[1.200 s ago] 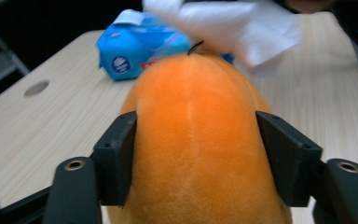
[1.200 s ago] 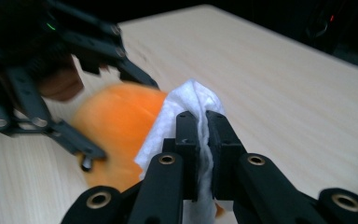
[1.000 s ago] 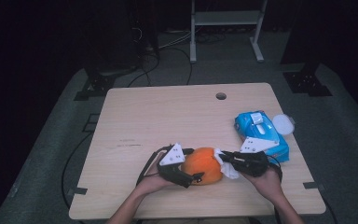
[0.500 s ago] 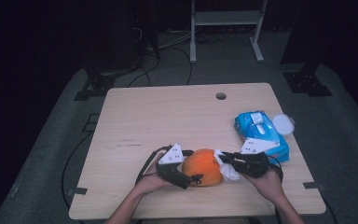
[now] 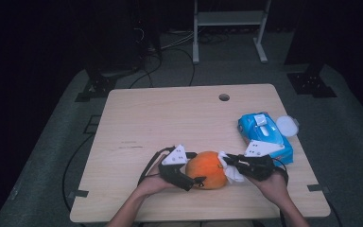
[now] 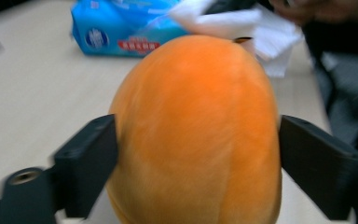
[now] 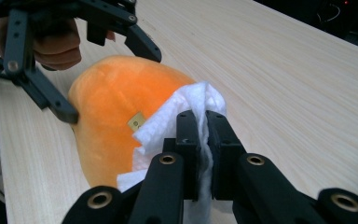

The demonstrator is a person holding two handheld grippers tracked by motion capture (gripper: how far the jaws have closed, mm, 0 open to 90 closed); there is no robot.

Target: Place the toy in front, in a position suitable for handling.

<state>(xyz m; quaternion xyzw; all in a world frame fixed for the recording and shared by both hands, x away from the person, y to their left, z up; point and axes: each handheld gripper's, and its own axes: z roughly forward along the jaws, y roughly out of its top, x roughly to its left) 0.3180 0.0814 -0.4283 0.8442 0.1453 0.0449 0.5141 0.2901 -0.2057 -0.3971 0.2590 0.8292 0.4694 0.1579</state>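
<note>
The left claw (image 5: 192,176) is gripping the orange plush fruit (image 5: 207,169) from its left, jaws spread wide and pressing its sides. The right claw (image 5: 230,163), clenched on a white wipe (image 5: 232,171), is pressing it against the fruit's right side. Both hands are resting low at the bench's (image 5: 170,118) near edge.

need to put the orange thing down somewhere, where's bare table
The table's whole left half and far strip, past the round hole, are bare wood. It is crowded on the right: the blue wipes pack and white lid, and along the near edge the two grippers flanking the orange plush and the white wipe.
</note>
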